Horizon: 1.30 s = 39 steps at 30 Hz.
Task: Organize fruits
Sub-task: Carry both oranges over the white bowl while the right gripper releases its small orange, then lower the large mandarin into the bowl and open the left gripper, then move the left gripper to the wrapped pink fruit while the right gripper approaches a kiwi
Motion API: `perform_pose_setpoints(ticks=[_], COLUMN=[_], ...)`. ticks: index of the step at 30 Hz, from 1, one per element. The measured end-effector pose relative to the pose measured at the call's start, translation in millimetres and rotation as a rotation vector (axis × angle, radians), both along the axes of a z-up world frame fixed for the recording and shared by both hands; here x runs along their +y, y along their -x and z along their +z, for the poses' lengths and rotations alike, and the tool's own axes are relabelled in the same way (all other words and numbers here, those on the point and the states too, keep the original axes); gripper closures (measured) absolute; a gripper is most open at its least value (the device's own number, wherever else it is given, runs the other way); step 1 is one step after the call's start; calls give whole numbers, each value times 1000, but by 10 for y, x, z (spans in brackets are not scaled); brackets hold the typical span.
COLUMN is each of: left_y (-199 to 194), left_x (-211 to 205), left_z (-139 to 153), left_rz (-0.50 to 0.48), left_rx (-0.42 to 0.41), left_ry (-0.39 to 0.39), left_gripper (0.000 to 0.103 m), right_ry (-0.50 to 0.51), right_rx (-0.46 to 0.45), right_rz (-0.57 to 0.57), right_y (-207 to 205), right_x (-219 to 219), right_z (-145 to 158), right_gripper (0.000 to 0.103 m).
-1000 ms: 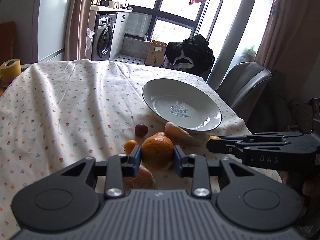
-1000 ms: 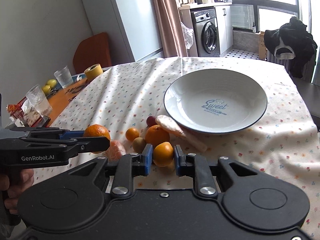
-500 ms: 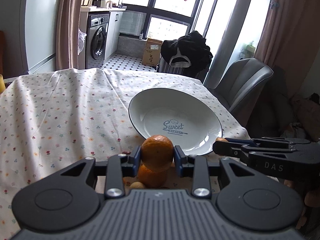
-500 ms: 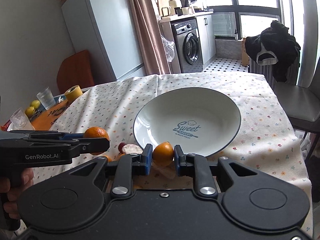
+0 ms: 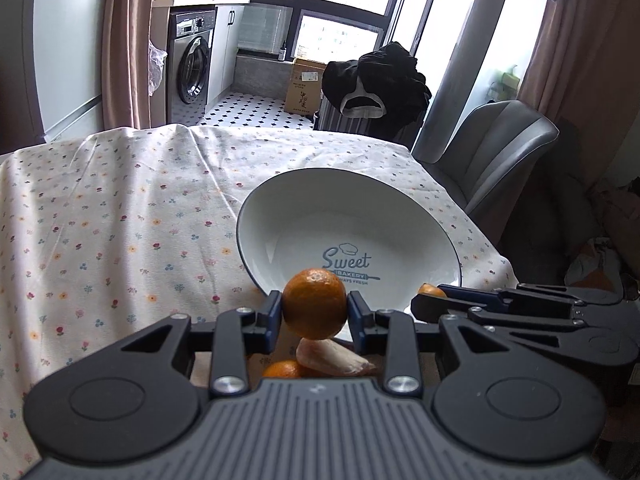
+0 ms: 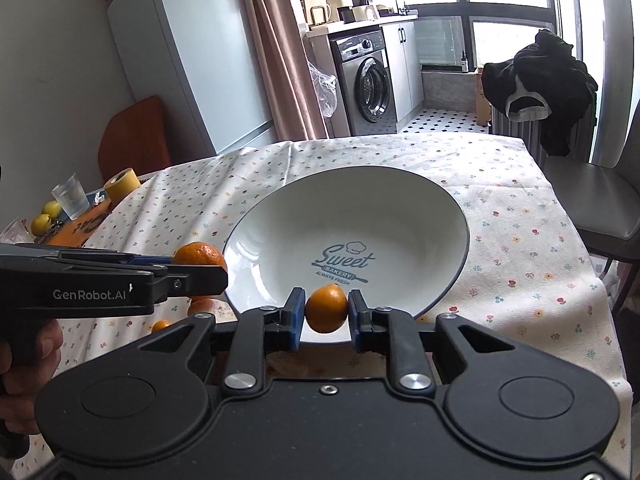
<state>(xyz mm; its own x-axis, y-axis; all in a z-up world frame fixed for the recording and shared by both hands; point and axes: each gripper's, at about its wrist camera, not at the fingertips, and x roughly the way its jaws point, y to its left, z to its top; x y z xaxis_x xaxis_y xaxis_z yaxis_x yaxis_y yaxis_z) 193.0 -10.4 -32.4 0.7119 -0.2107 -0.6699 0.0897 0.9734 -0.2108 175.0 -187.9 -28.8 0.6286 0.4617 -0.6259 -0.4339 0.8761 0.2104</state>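
**Two fruits in the air, plate still bare**

Large mandarin (image 5: 314, 303) clamped in left gripper (image 5: 314, 312), at the plate's (image 6: 436, 208) near rim. Small orange fruit (image 6: 326, 308) pinched in right gripper (image 6: 325, 314), over the same rim. Nothing lies in the plate yet; judged early in the task.

Count: one plate, two held fruits. On the tablecloth (image 5: 120, 220) below: one orange (image 5: 282, 370) and one pale peeled piece (image 5: 332, 358) in the left view; two small orange fruits (image 6: 162, 325) in the right view. More may be hidden.

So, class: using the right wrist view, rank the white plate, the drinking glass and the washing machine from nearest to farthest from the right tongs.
1. White plate: directly ahead of the right tongs, which grip a small orange.
2. Drinking glass: far left, at the table's edge.
3. Washing machine: beyond the table, in the back room.
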Motion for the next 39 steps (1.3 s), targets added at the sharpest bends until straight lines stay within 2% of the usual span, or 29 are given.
perform_pose_setpoints(ticks=[5, 8, 16, 20, 24, 30, 33, 39], left_y=[-107, -167, -245, -199, -55, 220, 357, 620], left_x=[-67, -76, -194, -174, -74, 111, 207, 375], left_z=[-28, -60, -160, -96, 33, 128, 140, 175], left_rz=[-15, -18, -27, -12, 16, 61, 89, 119], left_rx=[0, 8, 29, 16, -25, -42, -36, -52], left_ry=[-8, 2, -12, -5, 0, -16, -15, -9], left_gripper=[70, 70, 70, 60, 50, 42, 37, 35], right_ry=[-3, 4, -21, -37, -36, -50, -54, -61], right_rx=[0, -4, -20, -15, -29, -33, -28, -22], right_rz=[-5, -17, -21, -18, -10, -18, -16, 1], right_y=[-55, -66, 29, 84, 141, 205, 248, 381], right_x=[-4, -16, -119, -143, -139, -145, -127, -81], right_z=[-48, -57, -5, 3, 39, 73, 89, 153], right_gripper=[81, 75, 75, 74, 69, 58, 57, 52])
